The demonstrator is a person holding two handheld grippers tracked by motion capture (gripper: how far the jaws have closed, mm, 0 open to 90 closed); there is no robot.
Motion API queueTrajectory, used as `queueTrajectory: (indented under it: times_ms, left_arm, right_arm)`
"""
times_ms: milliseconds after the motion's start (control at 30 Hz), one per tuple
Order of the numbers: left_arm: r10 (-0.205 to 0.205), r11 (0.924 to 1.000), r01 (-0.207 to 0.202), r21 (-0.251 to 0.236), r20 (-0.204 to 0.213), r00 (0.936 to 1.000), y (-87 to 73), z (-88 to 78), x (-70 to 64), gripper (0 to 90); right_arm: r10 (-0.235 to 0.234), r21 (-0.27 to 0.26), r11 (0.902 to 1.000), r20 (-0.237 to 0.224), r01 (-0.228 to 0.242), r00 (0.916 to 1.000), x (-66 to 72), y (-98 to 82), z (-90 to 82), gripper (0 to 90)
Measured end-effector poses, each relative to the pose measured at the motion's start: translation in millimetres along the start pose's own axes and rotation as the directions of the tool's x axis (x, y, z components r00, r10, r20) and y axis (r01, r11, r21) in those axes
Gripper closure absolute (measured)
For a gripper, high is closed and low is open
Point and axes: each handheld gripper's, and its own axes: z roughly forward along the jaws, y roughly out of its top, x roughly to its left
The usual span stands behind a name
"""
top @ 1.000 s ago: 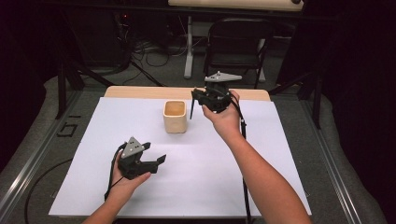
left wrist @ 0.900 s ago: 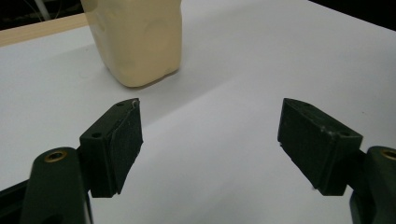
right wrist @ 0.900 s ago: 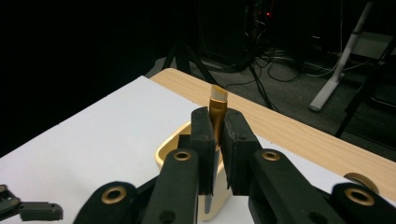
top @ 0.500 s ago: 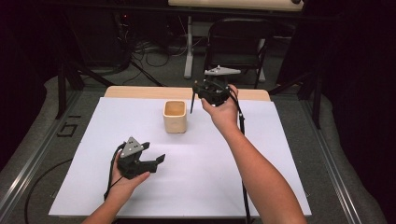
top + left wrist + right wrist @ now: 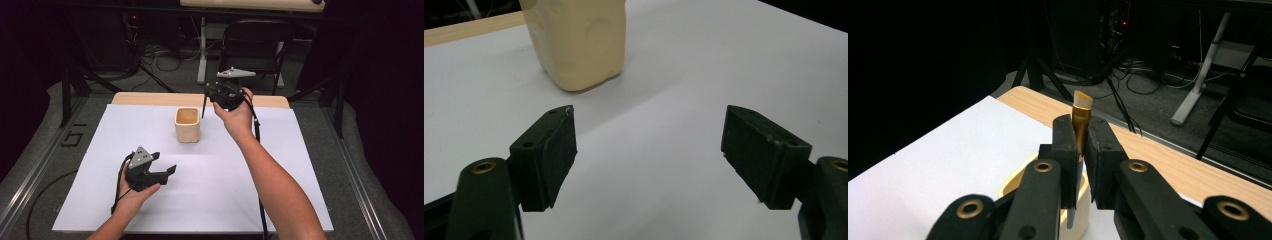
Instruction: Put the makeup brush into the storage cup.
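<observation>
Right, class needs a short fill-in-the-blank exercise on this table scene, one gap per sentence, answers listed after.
1. The right gripper is shut on a ____.
2. The left gripper has its jaws ____.
3. The cream cup stands on a ____ sheet.
4. The brush is held bristles ____.

Missing words: brush; open; white; up

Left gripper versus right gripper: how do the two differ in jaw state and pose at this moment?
The left gripper has its jaws spread wide with nothing between them; the right gripper is shut on a small gold-ferruled brush. In the high view, the left gripper sits low over the white table sheet, while the right gripper is raised near the beige square cup. Both are black, two-jawed and hand-held.
</observation>
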Motion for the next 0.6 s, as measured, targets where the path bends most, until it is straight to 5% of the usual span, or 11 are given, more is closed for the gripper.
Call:
queueTrajectory:
  times_ms: [600]
  left_arm:
    - [-0.003, 1.0000, 0.003, -0.005, -0.004, 1.0000, 0.0, -1.4, 1.5, 22.5]
  right_arm:
    - [-0.012, -0.008, 0.9999, -0.023, 0.012, 0.9997, 14.2, -1.1, 16.8, 84.0]
